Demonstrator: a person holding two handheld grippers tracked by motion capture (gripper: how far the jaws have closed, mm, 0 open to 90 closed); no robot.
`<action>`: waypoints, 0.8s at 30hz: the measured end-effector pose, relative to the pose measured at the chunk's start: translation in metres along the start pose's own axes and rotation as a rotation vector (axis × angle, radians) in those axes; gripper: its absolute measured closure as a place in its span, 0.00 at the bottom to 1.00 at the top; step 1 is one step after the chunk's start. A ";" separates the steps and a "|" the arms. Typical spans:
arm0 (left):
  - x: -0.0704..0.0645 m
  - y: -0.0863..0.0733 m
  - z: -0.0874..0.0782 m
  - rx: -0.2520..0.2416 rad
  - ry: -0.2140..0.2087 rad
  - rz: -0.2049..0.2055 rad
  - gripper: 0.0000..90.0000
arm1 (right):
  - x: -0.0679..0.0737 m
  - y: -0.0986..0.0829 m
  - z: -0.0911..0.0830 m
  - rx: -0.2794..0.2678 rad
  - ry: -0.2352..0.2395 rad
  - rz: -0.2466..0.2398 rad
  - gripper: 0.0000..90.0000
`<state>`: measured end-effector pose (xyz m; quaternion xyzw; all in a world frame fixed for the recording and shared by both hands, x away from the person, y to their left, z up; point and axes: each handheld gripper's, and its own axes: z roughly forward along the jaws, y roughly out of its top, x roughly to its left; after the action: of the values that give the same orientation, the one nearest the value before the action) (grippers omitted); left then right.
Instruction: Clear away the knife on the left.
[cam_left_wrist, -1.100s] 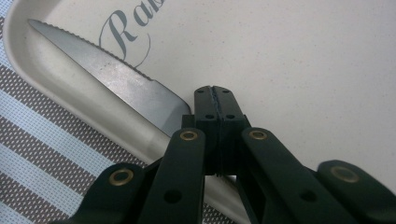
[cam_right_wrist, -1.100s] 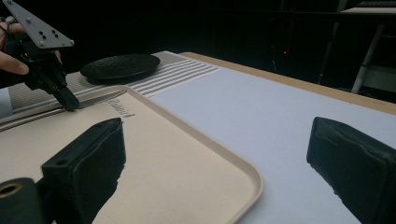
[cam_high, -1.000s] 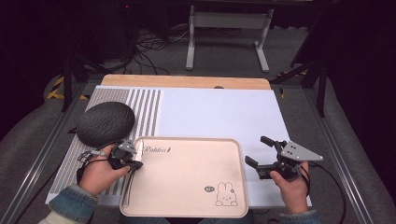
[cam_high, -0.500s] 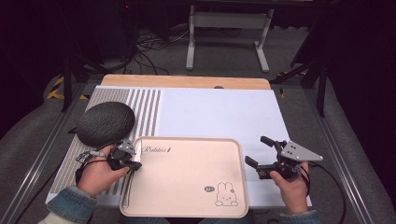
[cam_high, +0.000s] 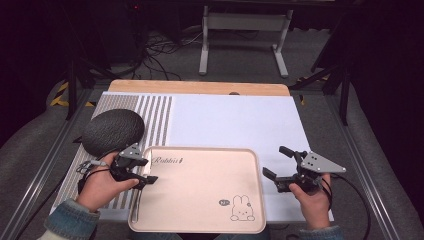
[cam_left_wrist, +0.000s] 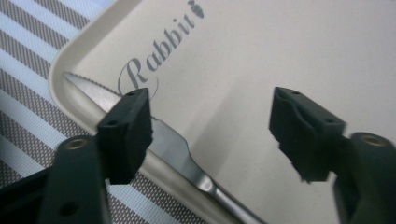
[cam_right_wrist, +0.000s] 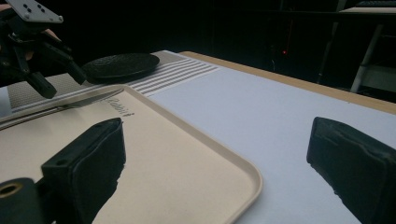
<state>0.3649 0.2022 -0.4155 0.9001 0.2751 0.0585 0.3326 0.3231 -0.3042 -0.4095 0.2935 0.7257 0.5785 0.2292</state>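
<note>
Left gripper (cam_high: 142, 172): hovering over the left edge of the tray, its 2 black jaws gaping wide with nothing between them; in the left gripper view (cam_left_wrist: 212, 140) the jaws are straddling bare tray surface.
Left hand (cam_high: 102, 185): wrapping the gripper's grip from below, a blue sleeve cuff showing at the bottom of the high view.
Knife (cam_left_wrist: 154, 140): lying along the tray's left rim, serrated blade tip pointing toward the far corner near the "Rabbit" lettering, handle running back toward the person; the near jaw is sitting just above the blade, and I cannot tell whether it is touching.
Tray (cam_high: 200, 227): beige, sitting at the near edge of the table, a rabbit drawing in its near right corner.
Right gripper (cam_high: 280, 167): hanging just beside the tray's right edge, jaws spread wide and holding nothing; the right gripper view (cam_right_wrist: 215, 154) is looking between them at tray rim and white mat.
Right hand (cam_high: 312, 200): gripping from below, over the white mat.
Dark plate (cam_high: 114, 131): resting on the striped part of the mat, just beyond the left gripper.
Mat (cam_high: 235, 120): covering the table, white with a striped band on the left.
</note>
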 end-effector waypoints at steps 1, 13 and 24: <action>0.000 0.000 -0.002 -0.017 0.005 0.014 0.20 | 0.000 0.000 0.000 -0.001 -0.001 0.001 0.06; 0.003 -0.026 -0.025 -0.362 0.005 0.068 0.06 | -0.001 -0.001 0.000 0.003 0.001 0.005 0.06; 0.007 -0.059 -0.031 -0.568 0.017 0.114 0.04 | -0.003 -0.005 0.003 0.018 -0.002 0.006 0.05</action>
<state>0.3346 0.2607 -0.4291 0.7844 0.1996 0.1593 0.5653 0.3258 -0.3051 -0.4153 0.2983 0.7297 0.5723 0.2258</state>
